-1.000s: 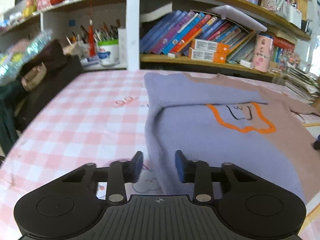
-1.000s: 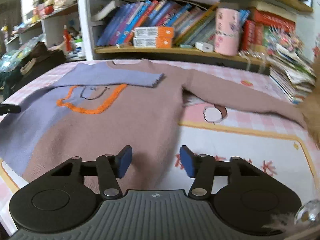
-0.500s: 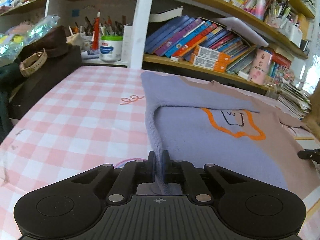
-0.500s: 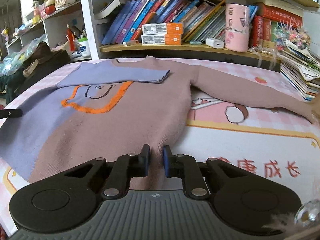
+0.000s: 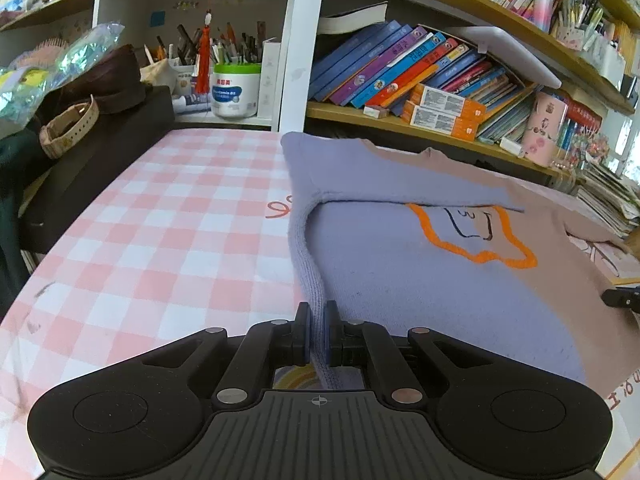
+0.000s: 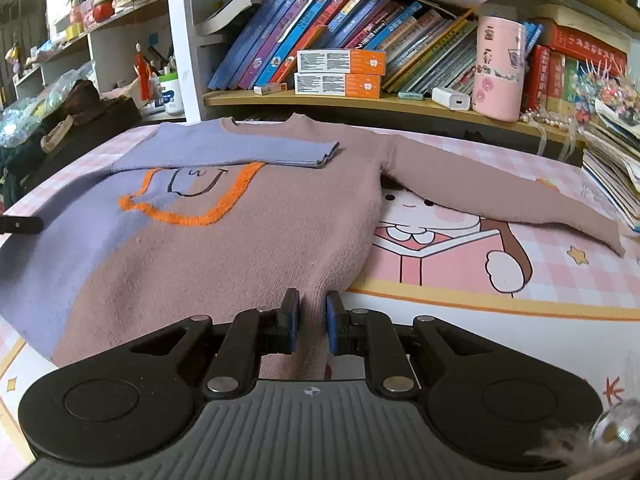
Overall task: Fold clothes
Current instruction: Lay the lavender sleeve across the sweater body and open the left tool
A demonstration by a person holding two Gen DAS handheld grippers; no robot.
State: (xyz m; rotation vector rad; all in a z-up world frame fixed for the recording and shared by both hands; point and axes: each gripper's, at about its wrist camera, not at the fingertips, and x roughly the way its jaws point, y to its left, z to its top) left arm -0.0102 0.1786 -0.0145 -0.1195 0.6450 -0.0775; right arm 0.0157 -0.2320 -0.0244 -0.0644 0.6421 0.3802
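We have both jaws clamped on the sweater's [image 6: 224, 256] near hem, left gripper [image 5: 318, 334] at its lilac corner, right gripper [image 6: 312, 326] at its brown corner, its body stretching straight ahead over the desk [image 5: 168, 240]

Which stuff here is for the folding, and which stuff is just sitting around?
For the folding:
sweater
left claw
right claw
table cover

Just sitting around:
books
orange boxes
pink bottle
white tub
magazine pile
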